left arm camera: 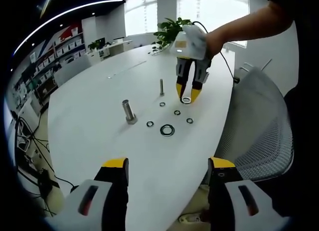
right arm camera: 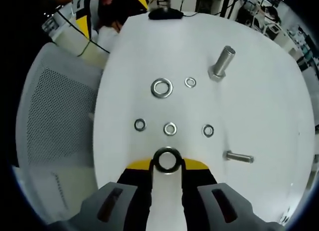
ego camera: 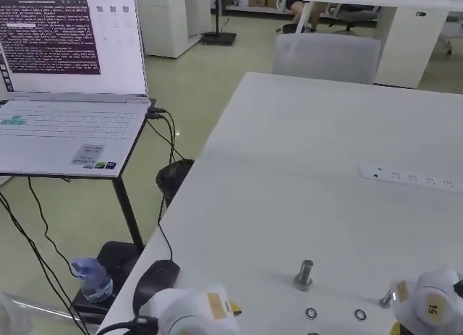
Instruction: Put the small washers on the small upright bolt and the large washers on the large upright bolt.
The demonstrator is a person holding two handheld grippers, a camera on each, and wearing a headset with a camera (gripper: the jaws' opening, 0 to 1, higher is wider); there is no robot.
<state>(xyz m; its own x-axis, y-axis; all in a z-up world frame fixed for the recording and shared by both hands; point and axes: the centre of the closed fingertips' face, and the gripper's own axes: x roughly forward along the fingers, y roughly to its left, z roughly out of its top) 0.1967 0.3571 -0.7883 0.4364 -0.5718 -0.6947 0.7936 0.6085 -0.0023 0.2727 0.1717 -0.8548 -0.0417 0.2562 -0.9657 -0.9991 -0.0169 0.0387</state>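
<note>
Right gripper (right arm camera: 167,164) jaws tight on washer (right arm camera: 155,161)

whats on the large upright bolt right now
Nothing: the large upright bolt stands with a bare shaft, no washer around it. What lies under its head is covered.

Plenty of open white tabletop (ego camera: 289,154) past the bolts, nothing on it until the power strip (ego camera: 411,178) way at the back. The large upright bolt (left arm camera: 128,111) and small upright bolt (left arm camera: 161,86) stand well apart, so there's a clear lane between them. Loose washers (left arm camera: 167,129) lie flat in front, not really blockers. The right gripper (left arm camera: 185,94), clamped on a washer (right arm camera: 167,160), hangs just beside the small upright bolt and crowds that side. A mesh chair (left arm camera: 259,136) sits tight against the near edge.
</note>
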